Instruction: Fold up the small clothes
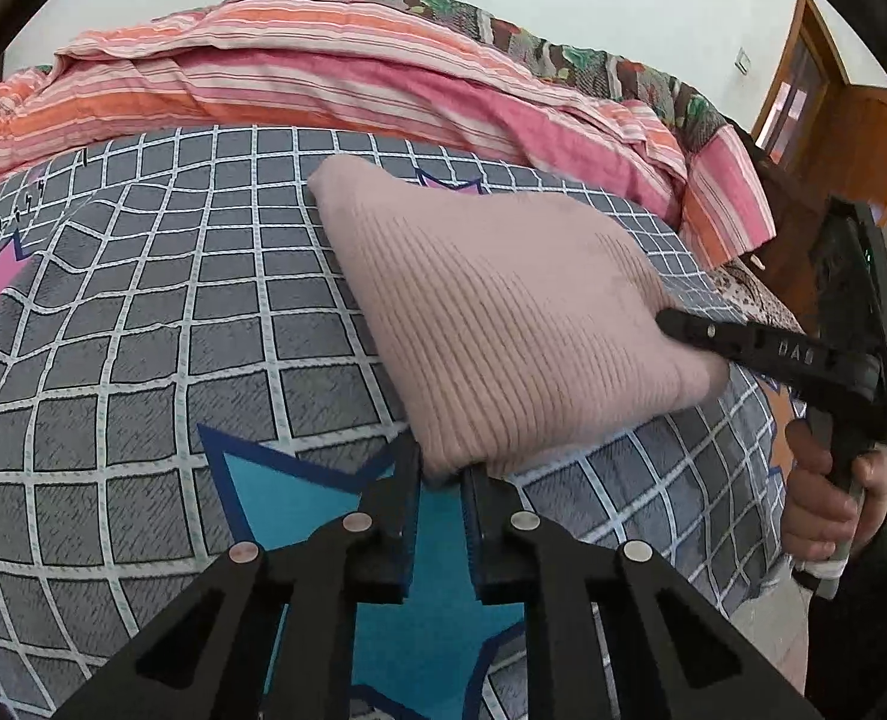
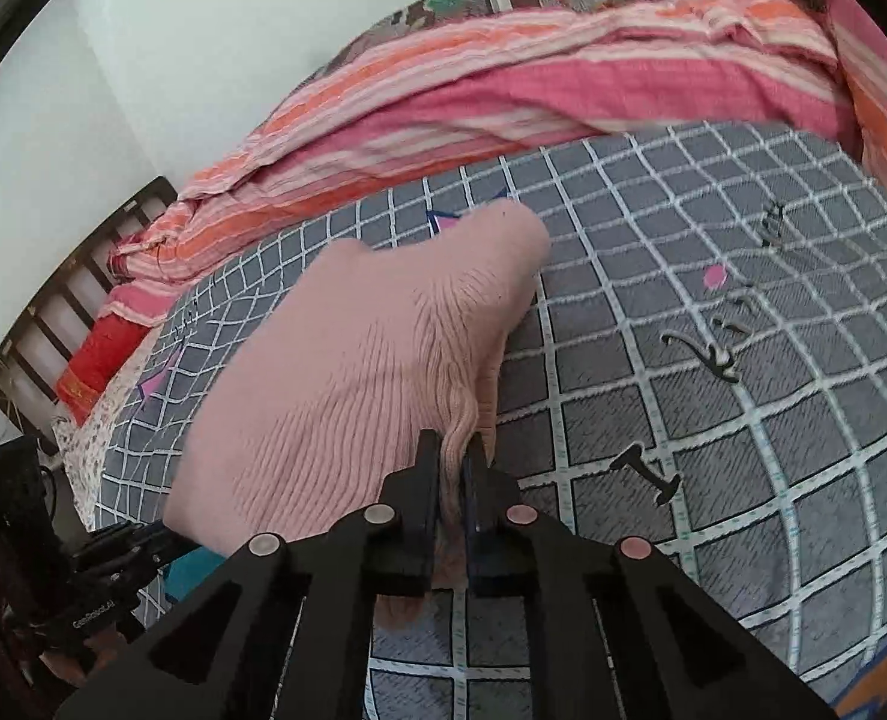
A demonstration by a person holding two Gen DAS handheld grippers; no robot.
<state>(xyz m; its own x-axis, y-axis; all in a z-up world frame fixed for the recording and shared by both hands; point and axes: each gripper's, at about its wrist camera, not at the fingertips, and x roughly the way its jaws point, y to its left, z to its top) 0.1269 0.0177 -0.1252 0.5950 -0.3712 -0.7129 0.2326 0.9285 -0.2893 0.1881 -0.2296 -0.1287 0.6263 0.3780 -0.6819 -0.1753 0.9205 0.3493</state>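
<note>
Both grippers clamped on the pink knit [image 1: 503, 312], one per near corner.

Left gripper [image 1: 440, 474] pinches the knit's near-left corner; right gripper [image 2: 457, 456] pinches a bunched edge on the opposite side, jaws narrow on fabric in both. Knit lies on the grid sheet [image 1: 143, 330], far corner pointing toward the striped quilt [image 1: 323, 66]. Open sheet left of the knit and behind it up to the quilt. Bed edge just beside the right hand [image 1: 827, 504]. Door [image 1: 833, 120] beyond.
</note>
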